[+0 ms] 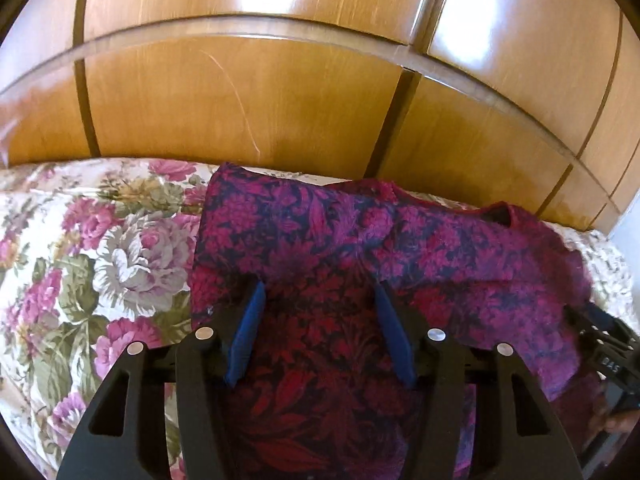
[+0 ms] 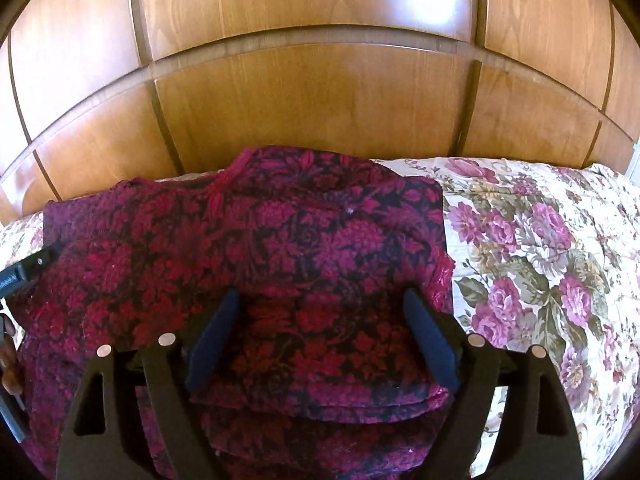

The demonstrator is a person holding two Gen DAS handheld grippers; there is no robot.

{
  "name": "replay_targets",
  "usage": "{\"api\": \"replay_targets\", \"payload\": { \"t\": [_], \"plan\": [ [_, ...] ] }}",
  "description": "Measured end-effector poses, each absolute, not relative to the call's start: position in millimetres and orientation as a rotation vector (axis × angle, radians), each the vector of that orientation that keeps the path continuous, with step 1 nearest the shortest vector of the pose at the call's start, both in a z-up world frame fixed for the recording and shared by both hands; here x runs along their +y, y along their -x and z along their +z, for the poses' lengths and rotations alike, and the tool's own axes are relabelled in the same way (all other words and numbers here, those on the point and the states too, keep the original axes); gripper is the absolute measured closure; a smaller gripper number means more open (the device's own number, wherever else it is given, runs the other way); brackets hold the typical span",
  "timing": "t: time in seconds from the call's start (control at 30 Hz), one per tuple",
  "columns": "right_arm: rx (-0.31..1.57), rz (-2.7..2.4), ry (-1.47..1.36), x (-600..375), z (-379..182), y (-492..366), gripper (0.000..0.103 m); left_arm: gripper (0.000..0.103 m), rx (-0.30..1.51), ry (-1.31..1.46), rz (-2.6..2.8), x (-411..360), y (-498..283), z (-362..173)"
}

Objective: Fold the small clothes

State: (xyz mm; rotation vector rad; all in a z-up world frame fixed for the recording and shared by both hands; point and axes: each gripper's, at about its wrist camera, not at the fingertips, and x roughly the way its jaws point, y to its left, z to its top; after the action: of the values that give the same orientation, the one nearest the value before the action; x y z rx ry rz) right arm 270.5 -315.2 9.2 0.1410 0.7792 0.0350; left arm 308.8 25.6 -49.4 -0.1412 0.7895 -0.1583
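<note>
- Magenta-and-navy floral knitted garment [image 1: 360, 240] lies partly folded on a cream rose-print bedspread [image 1: 80, 260], before a wooden wardrobe [image 1: 240, 100].
- Left gripper [image 1: 320, 308]: jaws open above the fabric, gripping nothing.
- Right gripper [image 2: 320, 320]: jaws wide open, empty.
- Risk: pinching only one layer would probably drag the fold askew.

Garment [image 2: 280, 248] on bedspread [image 2: 540, 248], wardrobe [image 2: 312, 108] behind.
</note>
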Motion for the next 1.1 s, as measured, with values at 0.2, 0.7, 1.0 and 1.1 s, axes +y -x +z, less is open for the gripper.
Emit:
{"api": "replay_targets", "payload": {
  "t": [0.2,0.7,1.0,1.1],
  "plan": [
    [0.777,0.020,-0.125,-314,11,-268,0.016,0.036,0.782,0.167,-0.101,30,-283,-25],
    [0.973,0.042,-0.113,-320,12,-170,0.002,0.031,0.883,0.333,-0.095,98,-86,-44],
    [1.064,0.109,-0.147,-339,0,-97,0.002,0.031,0.907,0.345,-0.159,108,-17,-55],
    [1.086,0.138,-0.203,-349,-3,-77,0.002,0.037,0.932,0.359,-0.181,107,-4,-62]
  ]
}}
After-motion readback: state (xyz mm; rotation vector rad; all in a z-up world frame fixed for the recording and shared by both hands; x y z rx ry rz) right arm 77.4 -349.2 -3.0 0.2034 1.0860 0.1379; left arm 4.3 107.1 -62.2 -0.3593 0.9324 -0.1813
